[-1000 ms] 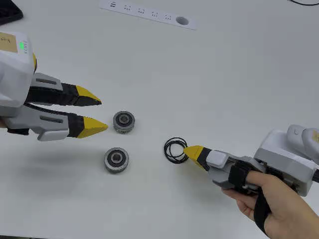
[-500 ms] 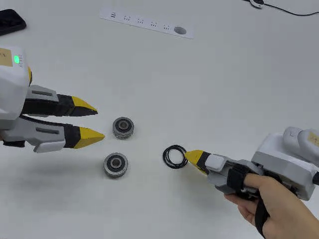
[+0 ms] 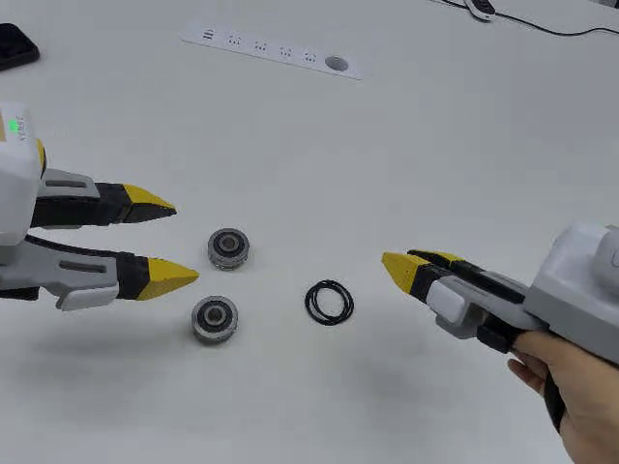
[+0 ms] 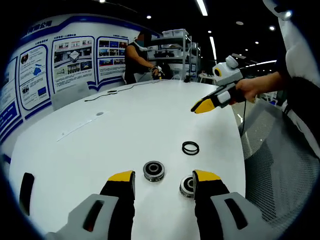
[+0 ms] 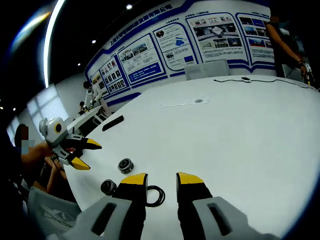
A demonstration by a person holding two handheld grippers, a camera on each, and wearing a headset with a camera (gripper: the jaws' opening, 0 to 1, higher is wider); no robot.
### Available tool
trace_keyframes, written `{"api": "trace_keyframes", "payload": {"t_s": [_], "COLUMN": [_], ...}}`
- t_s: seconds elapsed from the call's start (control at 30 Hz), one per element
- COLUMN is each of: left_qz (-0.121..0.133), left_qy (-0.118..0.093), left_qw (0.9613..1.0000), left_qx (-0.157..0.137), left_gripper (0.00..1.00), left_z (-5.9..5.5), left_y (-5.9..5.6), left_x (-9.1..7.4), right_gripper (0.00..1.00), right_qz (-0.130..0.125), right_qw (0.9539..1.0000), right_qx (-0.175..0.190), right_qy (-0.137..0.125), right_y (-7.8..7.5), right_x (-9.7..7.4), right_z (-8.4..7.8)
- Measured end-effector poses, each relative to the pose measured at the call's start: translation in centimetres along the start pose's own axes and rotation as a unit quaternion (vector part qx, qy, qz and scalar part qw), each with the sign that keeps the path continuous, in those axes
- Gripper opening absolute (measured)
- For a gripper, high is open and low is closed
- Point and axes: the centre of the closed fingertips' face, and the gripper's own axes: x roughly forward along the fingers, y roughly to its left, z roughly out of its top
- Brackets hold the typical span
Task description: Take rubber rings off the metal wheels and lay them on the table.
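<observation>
Two small metal wheels point(image 3: 228, 247) point(image 3: 214, 317) with dark rims lie flat on the white table point(image 3: 406, 145). A loose pile of black rubber rings point(image 3: 329, 303) lies to their right. My left gripper point(image 3: 184, 242) hovers open just left of the wheels, nothing between its yellow tips. My right gripper point(image 3: 414, 263) is open and empty, a short way right of the rings. In the left gripper view the wheels point(image 4: 154, 170) point(image 4: 188, 185) sit just beyond my left gripper point(image 4: 164, 176), the rings point(image 4: 190, 147) farther out. In the right gripper view the rings point(image 5: 155, 195) lie by my right gripper point(image 5: 162, 179).
A white power strip point(image 3: 271, 50) lies at the far side of the table. A black flat object point(image 3: 14, 43) is at the far left corner, and a black cable point(image 3: 542, 19) at the far right. People stand beyond the table's end point(image 4: 137, 60).
My right gripper has drawn back to the right, away from the rings, and its jaws now stand apart. The rings stay on the table. The left gripper has hardly moved.
</observation>
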Motion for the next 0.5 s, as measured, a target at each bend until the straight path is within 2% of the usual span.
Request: {"api": "trace_keyframes", "payload": {"t_s": [0.1,0.2,0.27,0.3,0.4,0.5], "left_qz": [0.01,0.019,0.025,0.027,0.043,0.044], "left_qy": [-0.002,-0.004,-0.005,-0.008,-0.039,-0.043], "left_qw": [0.9999,0.9998,0.9997,0.9995,0.9977,0.9974], "left_qx": [-0.001,-0.006,-0.007,-0.011,-0.034,-0.036], "left_gripper": [0.54,0.61,0.66,0.68,0.72,0.78], "left_z": [-0.3,-0.7,-0.9,-1.0,-0.2,-0.3], "left_y": [-0.1,-0.2,-0.4,-0.5,-0.5,-0.7], "left_x": [-0.3,-0.7,-1.0,-1.3,-2.1,-2.8], "right_gripper": [0.34,0.38,0.41,0.44,0.48,0.5], "right_qz": [0.014,0.04,0.039,0.041,0.05,0.057], "right_qw": [0.9993,0.9973,0.9954,0.9947,0.9933,0.9899], "right_qx": [-0.033,-0.05,-0.069,-0.076,-0.088,-0.114], "right_qy": [0.01,0.036,0.053,0.055,0.055,0.062], "right_y": [0.4,0.9,0.7,0.7,1.0,1.2], "right_x": [-0.5,-1.1,-1.5,-1.7,-2.2,-2.5], "right_z": [-0.5,-1.6,-2.3,-2.5,-2.7,-2.9]}}
